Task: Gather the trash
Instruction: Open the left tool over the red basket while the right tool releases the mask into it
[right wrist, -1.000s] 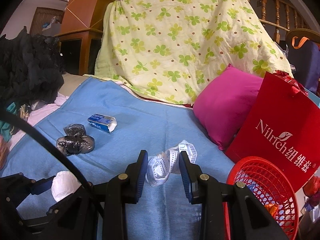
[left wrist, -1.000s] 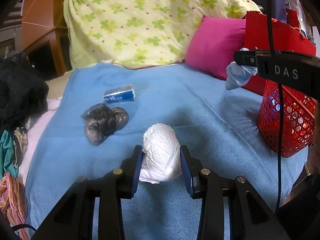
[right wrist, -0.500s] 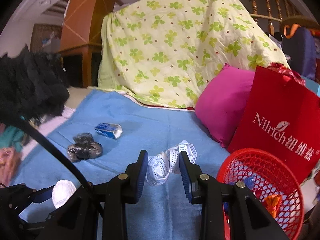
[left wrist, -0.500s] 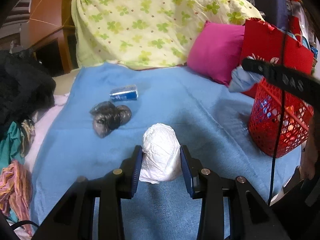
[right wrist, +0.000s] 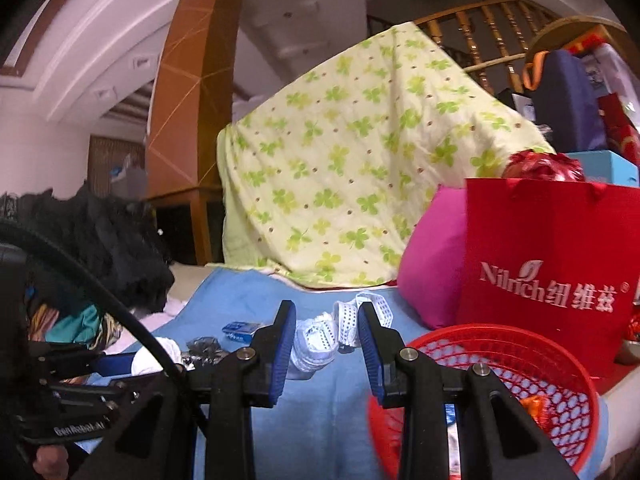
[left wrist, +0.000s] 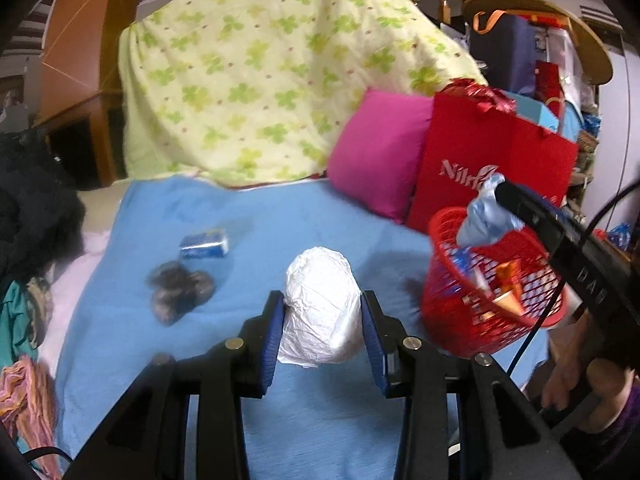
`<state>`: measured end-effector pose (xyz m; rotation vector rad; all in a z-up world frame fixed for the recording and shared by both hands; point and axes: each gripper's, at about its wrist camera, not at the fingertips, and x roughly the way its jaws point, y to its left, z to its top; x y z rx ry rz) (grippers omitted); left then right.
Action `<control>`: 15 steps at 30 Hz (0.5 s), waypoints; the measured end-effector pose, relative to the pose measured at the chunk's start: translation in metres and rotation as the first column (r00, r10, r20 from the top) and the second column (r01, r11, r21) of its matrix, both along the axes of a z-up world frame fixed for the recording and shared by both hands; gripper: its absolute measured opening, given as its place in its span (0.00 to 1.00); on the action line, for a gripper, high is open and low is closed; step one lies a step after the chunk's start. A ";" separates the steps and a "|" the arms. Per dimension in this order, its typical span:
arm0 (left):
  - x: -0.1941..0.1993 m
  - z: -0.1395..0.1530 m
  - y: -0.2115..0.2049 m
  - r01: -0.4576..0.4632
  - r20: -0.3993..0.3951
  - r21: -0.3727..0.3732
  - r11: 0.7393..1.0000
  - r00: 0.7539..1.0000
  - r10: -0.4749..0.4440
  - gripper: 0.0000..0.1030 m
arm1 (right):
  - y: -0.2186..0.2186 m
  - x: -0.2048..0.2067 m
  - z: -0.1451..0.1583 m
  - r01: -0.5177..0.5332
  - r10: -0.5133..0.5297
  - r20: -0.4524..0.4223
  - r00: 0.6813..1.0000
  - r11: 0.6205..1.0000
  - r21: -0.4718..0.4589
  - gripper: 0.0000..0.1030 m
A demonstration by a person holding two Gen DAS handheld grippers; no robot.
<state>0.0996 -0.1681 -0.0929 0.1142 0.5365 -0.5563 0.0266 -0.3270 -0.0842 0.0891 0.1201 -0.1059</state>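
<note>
— On the blue blanket, near its right edge, what has changed since a second ago?

— The red basket fills much more of the left wrist view than it did, and its contents show through the open top. The left gripper has its jaws narrow, clamped on the white crumpled bag, exactly as before; the bag sits between the blue pads and is clear of the blanket.

— And the other hand?

— The right gripper keeps its narrow hold on the white perforated wrapper. Earlier the wrapper hung over open blanket; now, in the left wrist view, it dangles right above the basket's rim, with the gripper's black body reaching in from the right edge.

— What is left lying out?

— The blue-and-white packet and the dark crumpled bag just beside it — both toward the blanket's left side, where they lay a second ago, though blurred now.

— Behind them?

— The clover-print quilt is draped along the far edge, the pink cushion leans by it, and the red paper bag stands just behind the basket. From the right wrist the view has tipped up — ceiling and stair railing show that were barely seen earlier.
</note>
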 end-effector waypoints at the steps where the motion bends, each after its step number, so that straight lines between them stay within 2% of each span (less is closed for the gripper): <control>1: 0.000 0.003 -0.005 0.011 -0.004 -0.005 1.000 1.000 -0.011 0.39 | -0.005 -0.003 0.000 0.010 -0.010 0.006 1.000 1.000 0.005 0.34; 7: -0.002 0.018 -0.048 0.078 0.013 -0.006 0.997 0.997 -0.078 0.39 | -0.047 -0.025 0.000 0.091 -0.094 0.037 0.995 0.994 0.060 0.34; 15: -0.013 0.031 -0.113 0.201 0.057 0.011 0.980 0.978 -0.201 0.39 | -0.106 -0.051 -0.006 0.203 -0.213 0.049 0.976 0.967 0.155 0.34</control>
